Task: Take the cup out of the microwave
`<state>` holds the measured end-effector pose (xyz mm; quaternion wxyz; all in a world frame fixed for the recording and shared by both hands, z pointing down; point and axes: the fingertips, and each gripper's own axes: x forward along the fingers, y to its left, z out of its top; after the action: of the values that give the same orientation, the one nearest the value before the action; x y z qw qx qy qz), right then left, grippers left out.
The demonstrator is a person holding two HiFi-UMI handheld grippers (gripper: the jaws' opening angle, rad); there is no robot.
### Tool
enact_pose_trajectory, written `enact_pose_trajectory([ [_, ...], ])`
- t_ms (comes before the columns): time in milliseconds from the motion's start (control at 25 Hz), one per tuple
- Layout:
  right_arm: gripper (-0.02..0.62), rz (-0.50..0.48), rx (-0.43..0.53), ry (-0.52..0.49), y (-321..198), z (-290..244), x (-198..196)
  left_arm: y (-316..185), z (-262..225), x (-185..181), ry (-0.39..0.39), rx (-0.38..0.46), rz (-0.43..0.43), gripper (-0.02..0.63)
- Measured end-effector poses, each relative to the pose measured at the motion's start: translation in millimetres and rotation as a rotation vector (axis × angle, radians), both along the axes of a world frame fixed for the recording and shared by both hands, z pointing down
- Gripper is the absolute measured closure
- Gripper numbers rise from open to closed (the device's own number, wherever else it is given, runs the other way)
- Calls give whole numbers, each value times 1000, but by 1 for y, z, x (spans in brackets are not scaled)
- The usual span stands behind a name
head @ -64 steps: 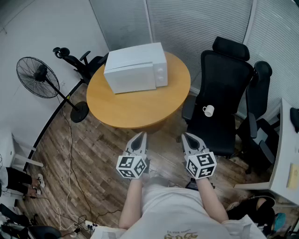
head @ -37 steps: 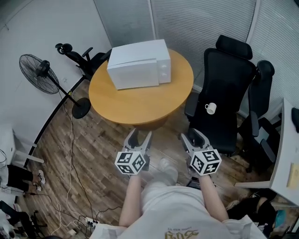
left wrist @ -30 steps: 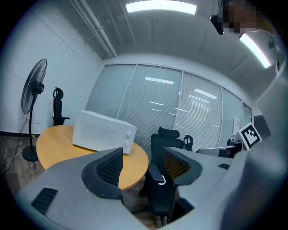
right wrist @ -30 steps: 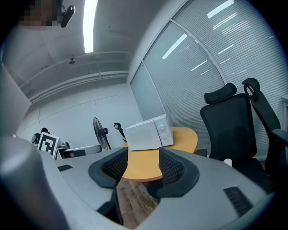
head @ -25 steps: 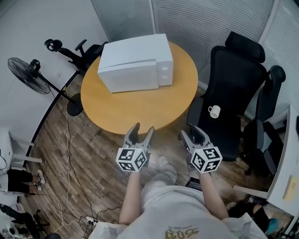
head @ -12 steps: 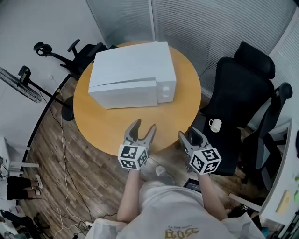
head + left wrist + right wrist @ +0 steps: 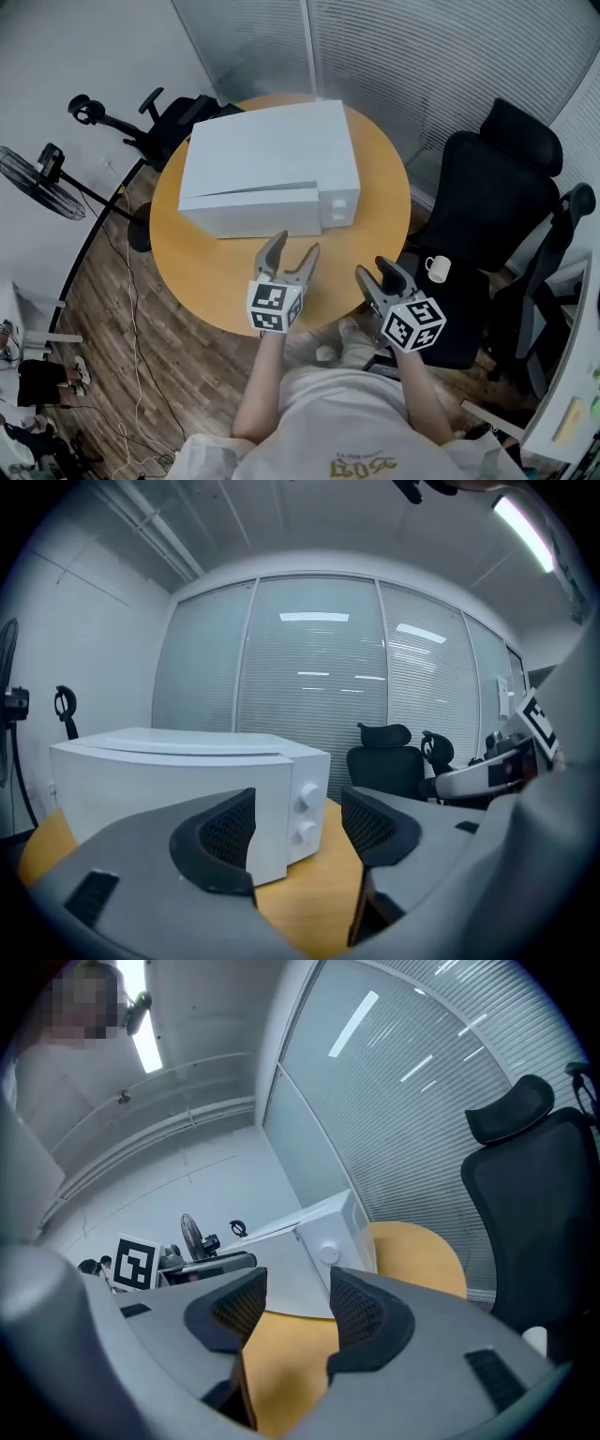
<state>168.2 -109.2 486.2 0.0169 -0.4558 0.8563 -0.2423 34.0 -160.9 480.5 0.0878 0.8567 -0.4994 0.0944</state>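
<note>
A white microwave [image 7: 272, 178] stands with its door shut on a round wooden table [image 7: 220, 272]; its inside is hidden. In the left gripper view the microwave [image 7: 178, 780] is close ahead, with its two knobs [image 7: 306, 817] between the jaws. My left gripper [image 7: 292, 249] hovers over the table's near part just short of the microwave's front; its jaws are opening and nothing is between them. My right gripper [image 7: 373, 272] is open and empty at the table's right edge. A white cup [image 7: 438, 269] sits on a black chair's seat to the right.
A black office chair [image 7: 487, 197] stands right of the table, with another [image 7: 562, 272] behind it. A third chair [image 7: 150, 117] and a standing fan [image 7: 33, 171] are at the left. Cables lie on the wooden floor [image 7: 112, 309]. Blinds cover the glass wall [image 7: 422, 56] behind.
The person has stepped up to the table. Both grippers have moved forward from over the floor to over the table's near edge, toward the microwave. The cup has stayed on the chair.
</note>
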Motion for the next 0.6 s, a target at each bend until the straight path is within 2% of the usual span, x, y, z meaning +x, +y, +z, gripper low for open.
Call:
enact_pose_trajectory([
  [160,382,-34,6,5,-24,1,-6,-21,-7,1,-46,33,-8,319],
  [280,382,-50,-1,26,-35,5,-5,-30,-7,1,-51,34,-22,325],
  [600,385,-14,-14,35,-49,4,17,-52,-15,13,-119,84,-11,321],
])
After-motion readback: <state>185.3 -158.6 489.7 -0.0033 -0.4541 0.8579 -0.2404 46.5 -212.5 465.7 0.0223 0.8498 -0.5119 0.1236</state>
